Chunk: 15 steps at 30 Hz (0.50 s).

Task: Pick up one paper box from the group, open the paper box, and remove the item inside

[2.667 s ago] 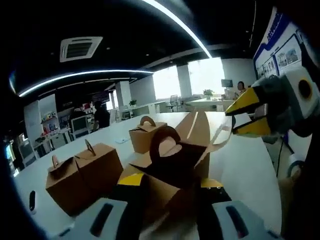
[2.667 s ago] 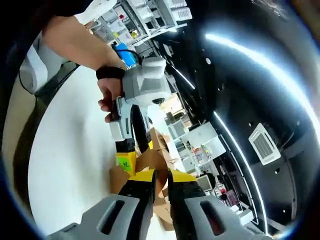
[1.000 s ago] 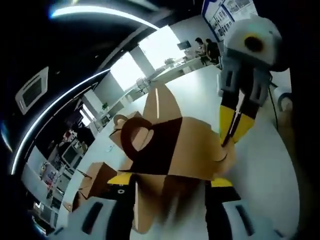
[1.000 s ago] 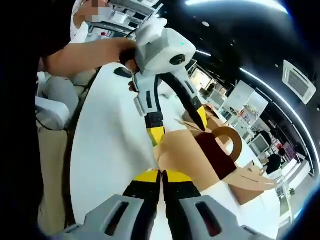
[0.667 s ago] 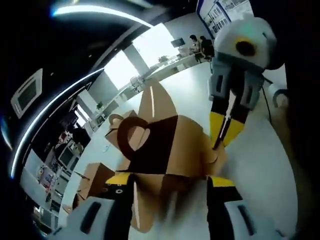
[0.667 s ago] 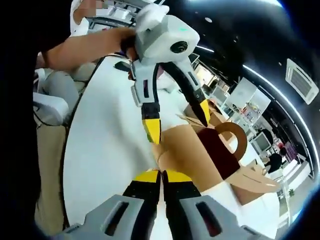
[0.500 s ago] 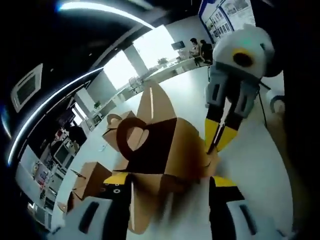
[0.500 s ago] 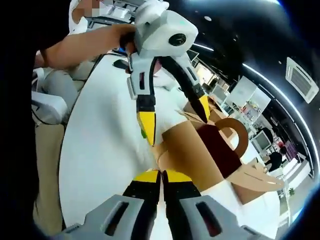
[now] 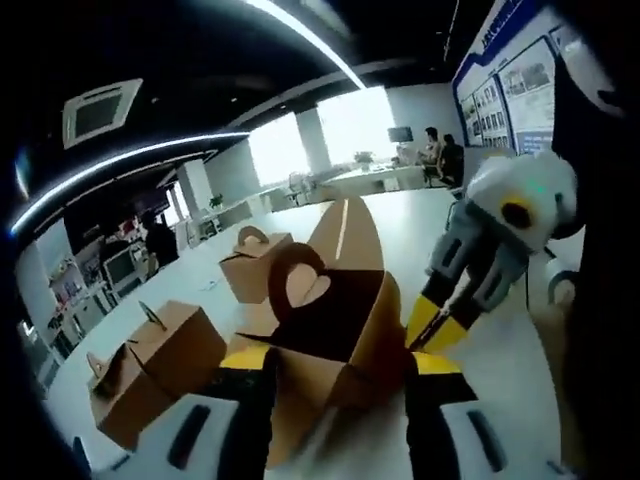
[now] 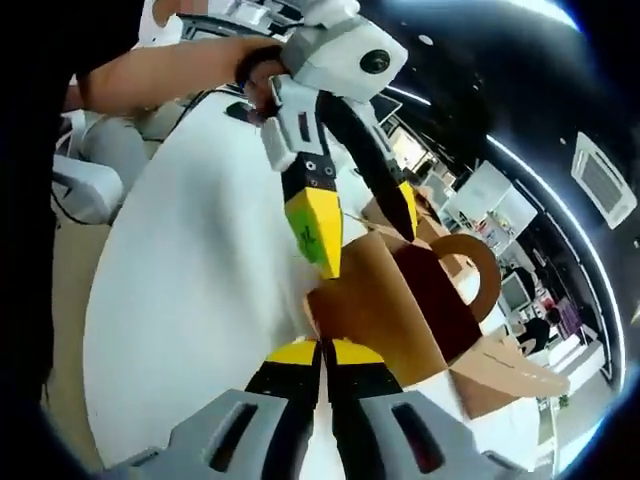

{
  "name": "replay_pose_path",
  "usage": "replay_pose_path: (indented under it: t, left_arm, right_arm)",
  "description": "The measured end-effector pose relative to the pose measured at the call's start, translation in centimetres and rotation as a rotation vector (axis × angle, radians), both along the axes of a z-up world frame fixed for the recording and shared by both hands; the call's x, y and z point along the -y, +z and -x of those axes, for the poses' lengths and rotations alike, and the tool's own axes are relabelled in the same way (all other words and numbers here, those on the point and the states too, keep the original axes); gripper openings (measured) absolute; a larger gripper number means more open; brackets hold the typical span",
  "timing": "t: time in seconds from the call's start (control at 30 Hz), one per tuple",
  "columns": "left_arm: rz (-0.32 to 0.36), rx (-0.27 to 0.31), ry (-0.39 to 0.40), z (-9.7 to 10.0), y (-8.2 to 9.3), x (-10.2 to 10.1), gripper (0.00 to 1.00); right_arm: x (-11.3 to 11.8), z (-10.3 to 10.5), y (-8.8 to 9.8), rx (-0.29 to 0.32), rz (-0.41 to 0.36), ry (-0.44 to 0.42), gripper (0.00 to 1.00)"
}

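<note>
Brown kraft paper box [image 9: 330, 345], top flaps open, sits between the left gripper's [image 9: 335, 375] spread jaws above the white table [image 9: 500, 370], the right gripper [image 10: 322, 352] pinching its flap, beside three closed handled boxes [image 9: 160, 360].

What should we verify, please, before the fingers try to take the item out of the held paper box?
1. Left gripper straddles the held paper box: ok.
2. Right gripper shut on the box's side flap: ok.
3. Top flaps spread, handle flap upright: ok.
4. Item inside visible: cannot tell, interior dark.
5. Spare boxes on the white table, apart from the held one: ok.
6. A gripper free to reach in: not ok.
</note>
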<state>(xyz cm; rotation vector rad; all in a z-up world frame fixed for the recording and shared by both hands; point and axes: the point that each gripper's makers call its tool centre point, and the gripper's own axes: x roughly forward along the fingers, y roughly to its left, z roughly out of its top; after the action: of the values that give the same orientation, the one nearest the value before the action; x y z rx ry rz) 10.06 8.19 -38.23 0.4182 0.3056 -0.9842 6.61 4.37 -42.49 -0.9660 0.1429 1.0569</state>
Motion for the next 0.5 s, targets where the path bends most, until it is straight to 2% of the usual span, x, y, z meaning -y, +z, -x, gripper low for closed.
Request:
replay_pose_path:
  t: [0.1,0.2,0.33,0.43,0.5]
  left_arm:
    - [0.037,-0.013,0.054,-0.6,0.2,-0.1,0.45]
    - [0.043,-0.012,0.067,-0.7,0.2,-0.1,0.43]
    - [0.01,0.014,0.08,-0.7,0.1,-0.1,0.43]
    - [0.01,0.014,0.078,-0.7,0.1,-0.1,0.43]
    - [0.003,0.017,0.075,-0.7,0.1,-0.2,0.44]
  right_arm:
    - [-0.1,-0.1,-0.3,0.025,0.008,0.001,0.04]
    - [0.0,-0.4,-0.2,0.026,0.002,-0.006,0.04]
    - [0.1,-0.5,-0.3,0.011,-0.015,-0.011,0.05]
    - [0.0,0.0,-0.3,0.01,-0.017,0.006,0.06]
    - [-0.1,0.7,0.3,0.032,-0.033,0.031,0.06]
